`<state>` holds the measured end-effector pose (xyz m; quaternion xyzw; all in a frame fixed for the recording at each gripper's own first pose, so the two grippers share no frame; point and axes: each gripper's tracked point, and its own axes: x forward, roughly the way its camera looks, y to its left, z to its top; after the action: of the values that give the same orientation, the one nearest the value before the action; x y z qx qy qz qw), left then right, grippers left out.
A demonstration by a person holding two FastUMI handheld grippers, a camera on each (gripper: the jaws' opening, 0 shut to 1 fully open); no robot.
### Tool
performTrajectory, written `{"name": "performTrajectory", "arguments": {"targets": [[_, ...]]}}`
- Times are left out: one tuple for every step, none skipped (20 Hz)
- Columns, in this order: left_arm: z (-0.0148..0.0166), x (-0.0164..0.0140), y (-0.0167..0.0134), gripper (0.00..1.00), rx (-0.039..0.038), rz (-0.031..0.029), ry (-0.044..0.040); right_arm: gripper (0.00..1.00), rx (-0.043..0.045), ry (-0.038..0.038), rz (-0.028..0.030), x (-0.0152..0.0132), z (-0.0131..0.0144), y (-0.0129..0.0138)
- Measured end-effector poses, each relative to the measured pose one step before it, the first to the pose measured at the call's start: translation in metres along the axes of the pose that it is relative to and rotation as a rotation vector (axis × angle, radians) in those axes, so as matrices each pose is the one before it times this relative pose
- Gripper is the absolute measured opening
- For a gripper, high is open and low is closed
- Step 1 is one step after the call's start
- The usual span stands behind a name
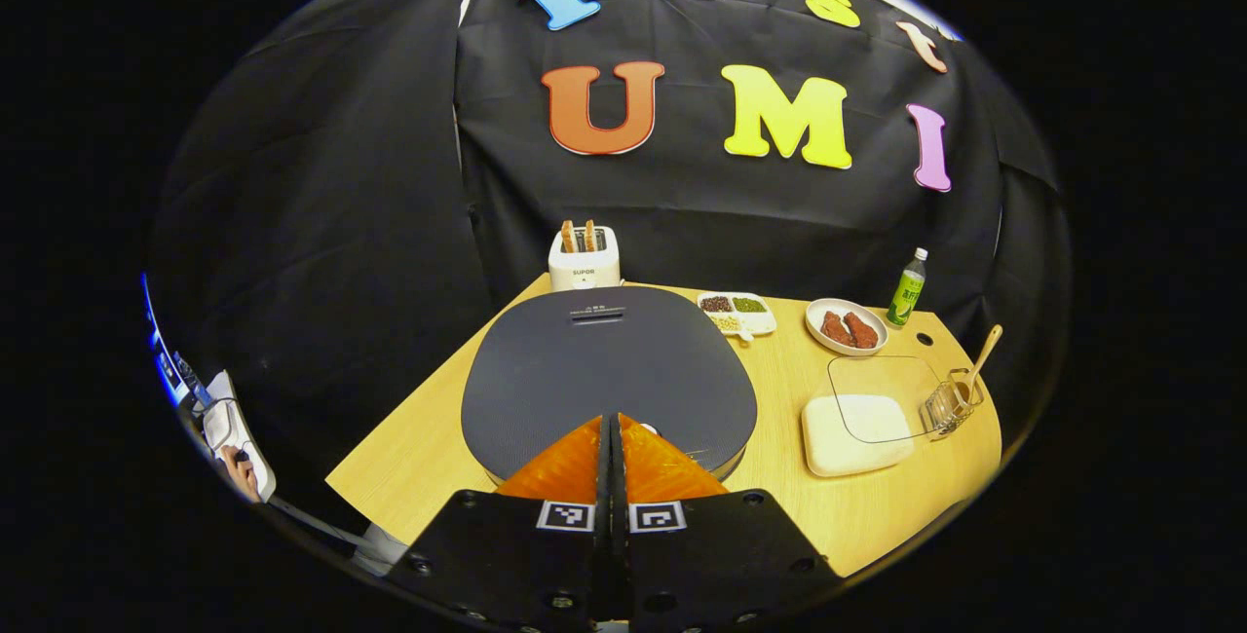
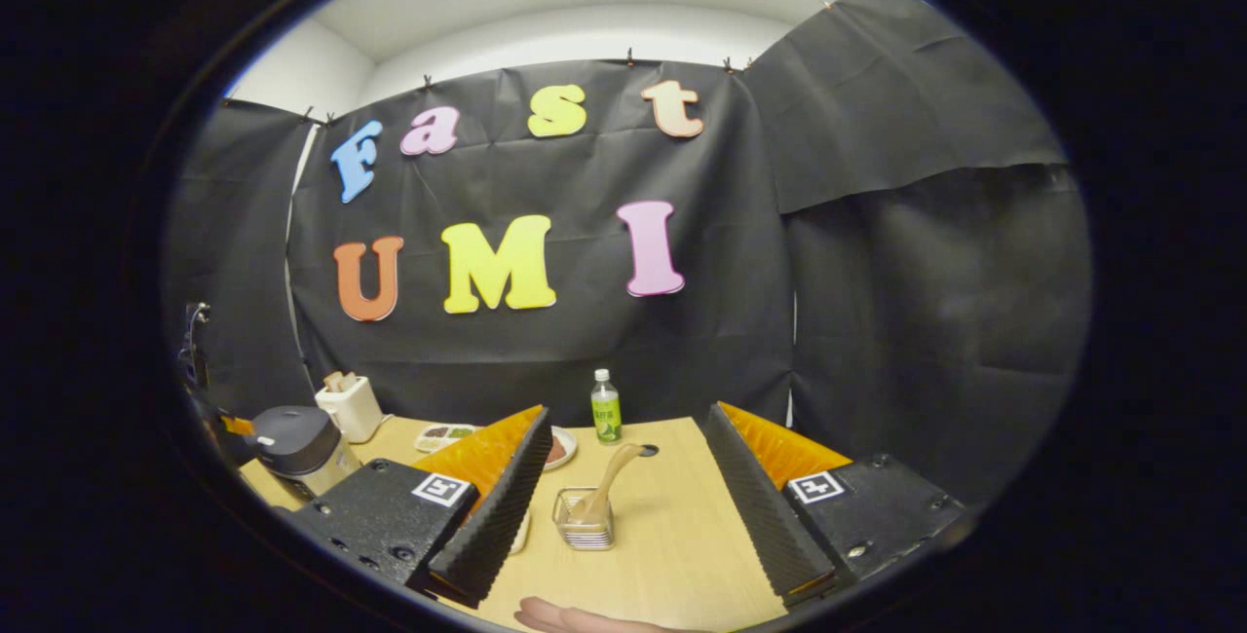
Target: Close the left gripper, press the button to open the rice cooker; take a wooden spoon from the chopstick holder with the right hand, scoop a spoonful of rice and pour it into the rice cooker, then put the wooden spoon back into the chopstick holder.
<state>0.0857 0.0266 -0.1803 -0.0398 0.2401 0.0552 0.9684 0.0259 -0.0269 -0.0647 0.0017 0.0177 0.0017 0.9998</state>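
My left tool (image 1: 615, 433) has its two fingers pressed flat together with nothing between them, and it sits low over the front edge of the rice cooker (image 1: 609, 375), whose dark lid is down and closed; I cannot make out the button itself, as my fingertips cover that spot. The cooker stands on the wooden counter (image 1: 419, 458), with a white toaster (image 1: 584, 258) holding two slices just behind it. To the right of the cooker I see a small divided dish of beans (image 1: 737, 313), a plate with reddish pieces (image 1: 846, 326), and a green-labelled bottle (image 1: 907, 289) farther back near the wall. Nearer me on that side lies the white container of rice (image 1: 855, 431), with a clear lid (image 1: 885, 397) lying partly over its far corner. Just beside it to the right stands the wire chopstick holder (image 1: 949, 405), and the wooden spoon (image 1: 980, 360) leans in it, bowl down and handle up toward the right. My right tool (image 2: 623, 506) is spread wide, holding nothing, and hangs above the counter short of the holder, which in the right gripper view stands between my two fingers with the spoon resting in it. In that view, the cooker is far off to the left, and a bit of a hand (image 2: 575, 616) shows at the bottom edge.
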Motion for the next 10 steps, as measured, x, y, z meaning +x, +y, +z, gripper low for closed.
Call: {"name": "performTrajectory", "arguments": {"targets": [[-0.00215,0.00319,0.00052,0.0,-0.00255,0.00388,0.00603,0.99,0.00705,0.00256,0.0012,-0.00025,-0.00095,0.00103],[-0.00249,0.00308,0.00334,0.0,0.00338,0.01315,-0.0014,1.0,0.00588,0.00403,0.00385,0.0003,-0.00244,0.00118],[-0.00149,0.00248,0.00054,0.0,-0.00354,0.00107,-0.00073,1.0,0.00284,0.00383,0.0022,0.00091,-0.00179,0.00026],[-0.00219,0.00153,-0.00132,0.0,-0.00502,0.00037,0.00261,1.0,0.00016,0.00083,0.00105,0.00062,-0.00158,-0.00016],[0.00086,0.00391,-0.00063,0.0,0.00555,0.00316,-0.01344,1.0,-0.0024,0.00184,0.00194,-0.00046,-0.0004,0.00046],[-0.00104,0.00028,-0.0004,0.0,0.01868,0.00228,-0.00921,1.0,-0.00156,-0.00257,0.00612,-0.0009,-0.00148,0.00247],[-0.00004,0.00219,0.00007,0.0,0.01348,0.00551,-0.0055,1.0,-0.00653,-0.00398,0.01016,-0.00149,0.00037,0.00349],[-0.00378,0.00207,0.00112,0.0,0.00311,0.00351,0.01563,1.0,-0.00784,-0.00174,0.00386,-0.00105,-0.00257,0.0011],[-0.00083,-0.00164,0.00039,0.0,-0.01028,-0.00035,0.01266,1.0,-0.00784,-0.00157,0.00068,0.00011,-0.00096,0.0012],[-0.00209,-0.00074,-0.00102,0.0,-0.00508,-0.00501,0.01864,1.0,-0.00324,-0.00024,0.0021,-0.00055,-0.00141,0.00173]]}}
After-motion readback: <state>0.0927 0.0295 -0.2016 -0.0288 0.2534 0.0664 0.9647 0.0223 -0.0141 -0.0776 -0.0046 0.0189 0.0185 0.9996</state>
